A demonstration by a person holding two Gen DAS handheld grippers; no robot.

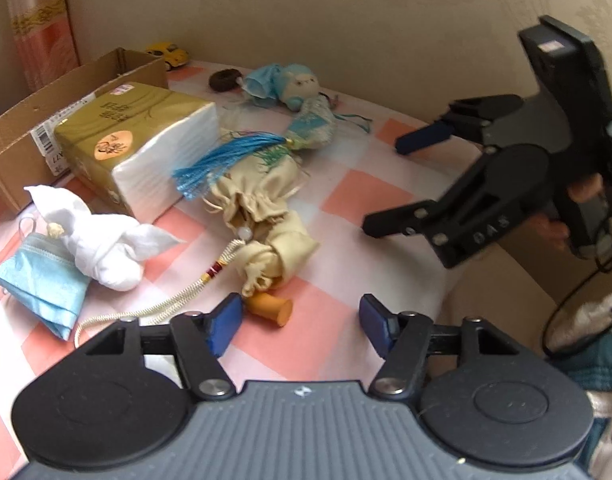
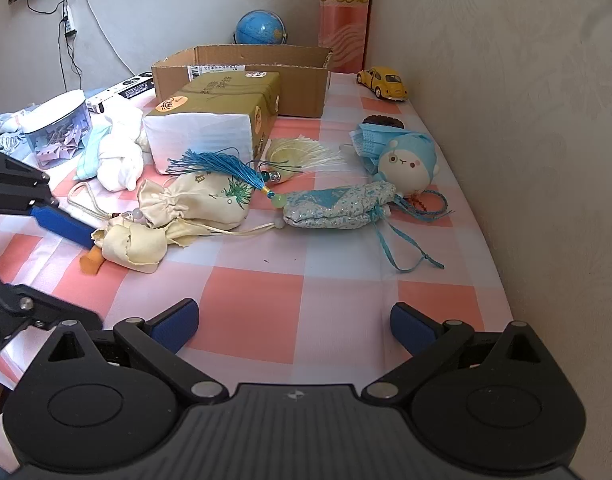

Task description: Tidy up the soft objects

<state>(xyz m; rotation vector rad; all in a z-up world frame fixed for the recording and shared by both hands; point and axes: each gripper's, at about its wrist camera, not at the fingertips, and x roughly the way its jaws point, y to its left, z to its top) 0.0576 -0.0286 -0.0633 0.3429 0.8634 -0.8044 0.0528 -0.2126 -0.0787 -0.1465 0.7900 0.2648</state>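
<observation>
Both my left gripper [image 1: 302, 326] and right gripper [image 2: 294, 326] gape, cream pouch [image 2: 202, 204] at eleven o'clock

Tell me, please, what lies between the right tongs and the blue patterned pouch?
Only bare checkered tablecloth lies between the right tongs and the blue patterned pouch. The right wrist view shows this clearly.
</observation>
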